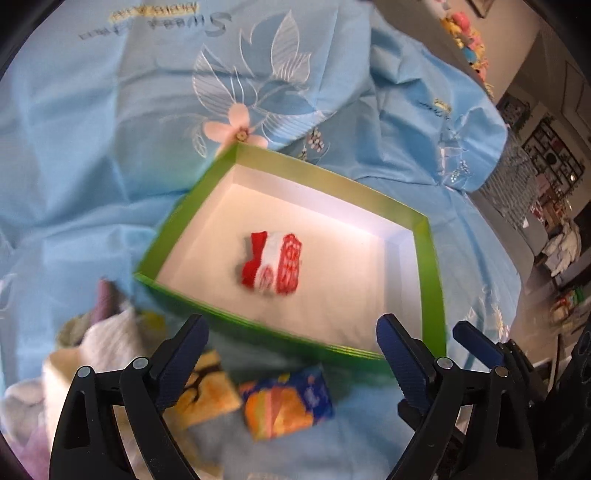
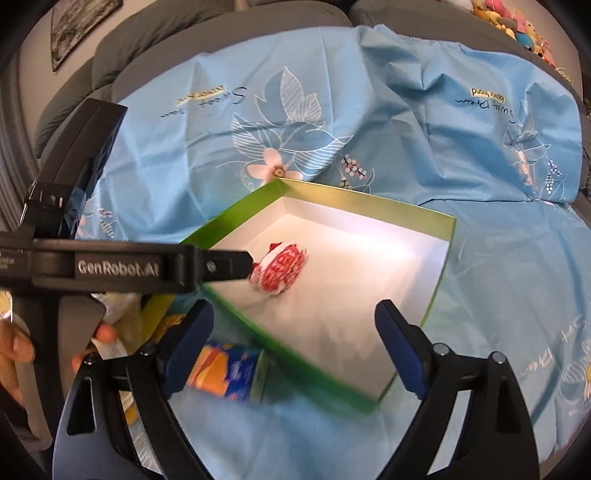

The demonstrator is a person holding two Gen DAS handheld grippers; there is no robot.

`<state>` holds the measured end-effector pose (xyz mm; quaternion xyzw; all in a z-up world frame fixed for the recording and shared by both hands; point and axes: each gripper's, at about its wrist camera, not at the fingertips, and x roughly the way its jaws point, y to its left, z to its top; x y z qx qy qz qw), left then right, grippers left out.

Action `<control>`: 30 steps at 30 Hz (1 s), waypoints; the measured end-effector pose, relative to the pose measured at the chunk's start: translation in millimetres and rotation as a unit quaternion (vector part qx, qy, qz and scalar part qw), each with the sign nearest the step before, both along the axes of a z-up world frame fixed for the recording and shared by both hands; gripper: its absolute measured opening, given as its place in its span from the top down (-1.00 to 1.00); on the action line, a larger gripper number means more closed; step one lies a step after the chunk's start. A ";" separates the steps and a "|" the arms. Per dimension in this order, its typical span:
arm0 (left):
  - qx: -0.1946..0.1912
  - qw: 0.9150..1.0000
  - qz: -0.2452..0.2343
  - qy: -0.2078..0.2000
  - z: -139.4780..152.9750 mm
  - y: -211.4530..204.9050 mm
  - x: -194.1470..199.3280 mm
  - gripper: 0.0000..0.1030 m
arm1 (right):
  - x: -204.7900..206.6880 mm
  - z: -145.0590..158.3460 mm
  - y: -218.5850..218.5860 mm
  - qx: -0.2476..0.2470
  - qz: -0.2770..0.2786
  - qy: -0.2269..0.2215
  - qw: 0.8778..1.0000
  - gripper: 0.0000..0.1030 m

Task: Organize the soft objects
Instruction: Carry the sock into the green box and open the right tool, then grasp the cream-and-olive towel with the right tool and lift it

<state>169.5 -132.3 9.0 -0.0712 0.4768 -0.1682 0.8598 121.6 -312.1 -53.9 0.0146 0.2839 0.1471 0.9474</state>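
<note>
A green box (image 1: 295,166) with a white inside lies on the blue sheet; it also shows in the right wrist view (image 2: 369,206). A red-and-white folded sock (image 1: 273,264) lies alone inside it, also seen in the right wrist view (image 2: 280,267). My left gripper (image 1: 291,347) is open and empty, above the box's near wall. Its fingers reach in from the left in the right wrist view (image 2: 229,264), just short of the sock. My right gripper (image 2: 295,343) is open and empty over the box's near corner. An orange-and-blue folded piece (image 1: 288,404) lies in front of the box, also visible in the right wrist view (image 2: 225,373).
A pile of soft items (image 1: 103,354), white, yellow and purple, lies at the left front beside the box. The blue flowered sheet (image 2: 406,129) covers a grey sofa (image 2: 184,33). Plush toys (image 2: 517,26) sit at the far right. A room with shelves (image 1: 546,162) opens to the right.
</note>
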 end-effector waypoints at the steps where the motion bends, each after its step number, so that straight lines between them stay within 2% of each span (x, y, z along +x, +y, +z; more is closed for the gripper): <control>1: 0.007 1.000 0.003 -0.009 5.5 4.0 -8.9 -0.80 | -9.3 1.2 2.1 -0.001 0.005 -0.002 1.000 -0.79; 4: 0.016 0.999 0.010 -0.032 20.4 20.8 -34.1 -0.83 | -30.5 2.7 9.1 -0.001 0.022 -0.001 1.000 -0.92; 7: 0.019 0.998 0.023 -0.047 32.1 46.2 -61.0 -0.96 | -53.1 0.3 21.4 -0.004 0.037 0.010 0.999 -0.94; 9: 0.024 0.997 0.034 -0.059 37.2 64.9 -77.7 -0.96 | -63.7 -2.3 29.8 -0.004 0.044 0.017 0.999 -0.94; 13: 0.045 0.995 0.068 -0.065 35.2 99.1 -102.4 -0.96 | -83.3 -7.9 47.7 0.005 0.072 0.026 0.997 -0.97; 17: 0.029 0.993 0.095 -0.060 24.2 140.4 -125.3 -0.96 | -96.1 -15.7 68.4 0.004 0.103 0.036 0.994 -0.98; 19: 0.045 0.991 0.109 -0.068 17.3 153.7 -136.0 -0.96 | -100.3 -21.8 79.4 0.002 0.120 0.042 0.992 -0.98; 24: 0.055 0.990 0.104 -0.073 -4.0 160.7 -150.3 -0.96 | -101.5 -44.1 105.0 0.006 0.151 0.070 0.986 -0.98; 27: 0.079 0.989 0.090 -0.088 -7.4 151.3 -148.9 -0.96 | -99.6 -54.6 115.8 0.012 0.156 0.077 0.985 -0.98; 30: 0.087 0.989 0.069 -0.102 -6.2 141.0 -140.8 -0.96 | -94.1 -61.6 123.4 0.009 0.151 0.078 0.985 -0.98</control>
